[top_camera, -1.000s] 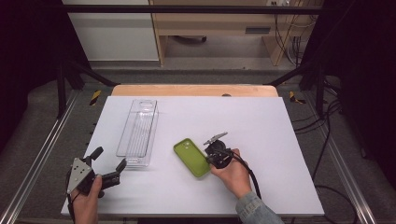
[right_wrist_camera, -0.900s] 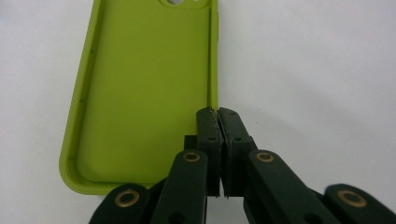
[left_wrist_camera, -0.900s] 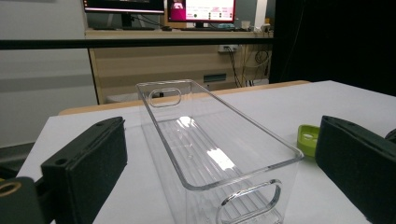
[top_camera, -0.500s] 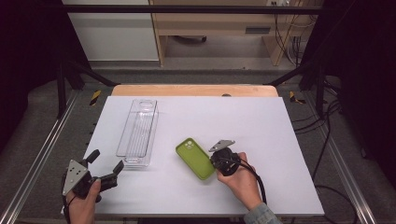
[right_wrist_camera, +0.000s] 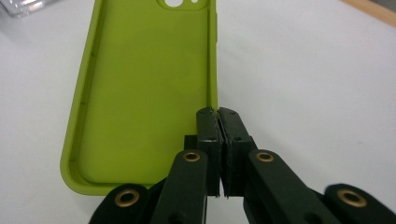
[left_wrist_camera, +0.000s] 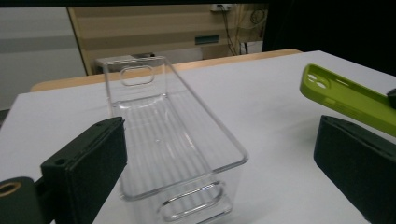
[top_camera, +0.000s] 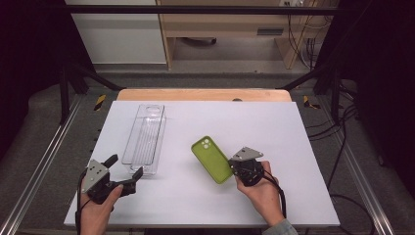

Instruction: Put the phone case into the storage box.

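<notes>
The bright green soft phone case (top_camera: pixel 211 159) lies open side up near the middle of the white counter (top_camera: pixel 293 127), with its camera holes at the far end; in the right gripper view its right side wall (right_wrist_camera: pixel 214 70) runs straight down into the two black jaws. The right hand-held gripper (top_camera: pixel 233 169) is pinched tight on that thin side wall near the case's near corner, jaws pressed together with just the wall between them; the person's right hand (top_camera: pixel 262 188) holds it from the near edge of the counter. To the left of the case, a little apart, stands a long clear plastic bin (top_camera: pixel 144 137) with a handle hole at each end; nothing is inside it. The left hand-held gripper (top_camera: pixel 125 170) sits just at the near end of the bin, jaws spread wide apart and gripping nothing; the left hand (top_camera: pixel 98 205) holds it.
</notes>
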The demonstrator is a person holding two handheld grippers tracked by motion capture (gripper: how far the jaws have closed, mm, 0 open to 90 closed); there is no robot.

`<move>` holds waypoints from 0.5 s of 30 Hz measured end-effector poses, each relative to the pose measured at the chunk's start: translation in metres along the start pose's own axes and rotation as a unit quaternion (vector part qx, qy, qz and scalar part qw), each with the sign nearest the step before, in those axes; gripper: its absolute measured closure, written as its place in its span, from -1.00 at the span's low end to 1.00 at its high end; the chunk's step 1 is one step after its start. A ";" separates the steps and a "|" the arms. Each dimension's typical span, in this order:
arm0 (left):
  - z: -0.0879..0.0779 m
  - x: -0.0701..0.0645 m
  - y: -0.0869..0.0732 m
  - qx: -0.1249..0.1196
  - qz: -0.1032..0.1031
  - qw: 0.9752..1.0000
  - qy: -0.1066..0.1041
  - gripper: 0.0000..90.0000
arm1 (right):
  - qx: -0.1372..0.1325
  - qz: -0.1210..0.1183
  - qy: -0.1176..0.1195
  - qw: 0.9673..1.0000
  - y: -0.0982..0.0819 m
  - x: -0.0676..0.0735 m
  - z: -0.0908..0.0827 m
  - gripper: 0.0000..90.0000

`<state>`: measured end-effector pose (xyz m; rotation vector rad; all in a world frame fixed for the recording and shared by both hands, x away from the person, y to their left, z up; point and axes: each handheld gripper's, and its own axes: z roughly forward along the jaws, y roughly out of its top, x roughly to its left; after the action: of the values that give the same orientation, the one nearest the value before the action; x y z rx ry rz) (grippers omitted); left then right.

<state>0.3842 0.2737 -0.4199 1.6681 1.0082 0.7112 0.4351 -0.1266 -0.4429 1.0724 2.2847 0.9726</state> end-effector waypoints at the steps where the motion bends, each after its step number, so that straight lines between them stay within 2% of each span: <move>1: 0.001 -0.002 0.002 0.012 0.000 1.000 -0.001 -0.95 | -0.004 0.000 -0.003 1.000 0.000 0.000 -0.002 0.96; 2: 0.002 -0.005 0.007 0.035 -0.001 0.999 0.003 -0.95 | -0.007 -0.001 -0.005 1.000 0.000 0.000 -0.004 0.96; 5: 0.003 -0.013 0.017 0.052 0.006 0.998 -0.018 -0.95 | -0.018 -0.008 -0.017 1.000 0.001 0.003 -0.008 0.96; 6: 0.003 -0.013 0.017 0.052 0.006 0.998 -0.018 -0.94 | -0.021 -0.008 -0.020 1.000 0.002 0.004 -0.008 0.96; 7: 0.005 -0.017 0.024 0.059 0.015 0.998 -0.022 -0.94 | -0.025 -0.010 -0.023 0.999 0.002 0.005 -0.010 0.96; 10: 0.009 -0.023 0.035 0.056 0.034 0.998 -0.020 -0.94 | -0.031 -0.010 -0.026 0.999 0.003 0.006 -0.012 0.96; 11: 0.010 -0.025 0.038 0.057 0.046 0.997 -0.013 -0.94 | -0.033 -0.015 -0.029 0.999 0.004 0.008 -0.012 0.96; 12: 0.011 -0.028 0.042 0.056 0.066 0.996 -0.008 -0.94 | -0.034 -0.016 -0.030 0.999 0.004 0.009 -0.013 0.96; 15: 0.014 -0.030 0.048 0.050 0.052 0.997 -0.019 -0.94 | -0.036 -0.027 -0.036 0.998 0.005 0.013 -0.014 0.96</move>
<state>0.3953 0.2344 -0.3784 1.8245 0.9486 0.7042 0.4211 -0.1199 -0.4314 0.9957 2.1931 0.9715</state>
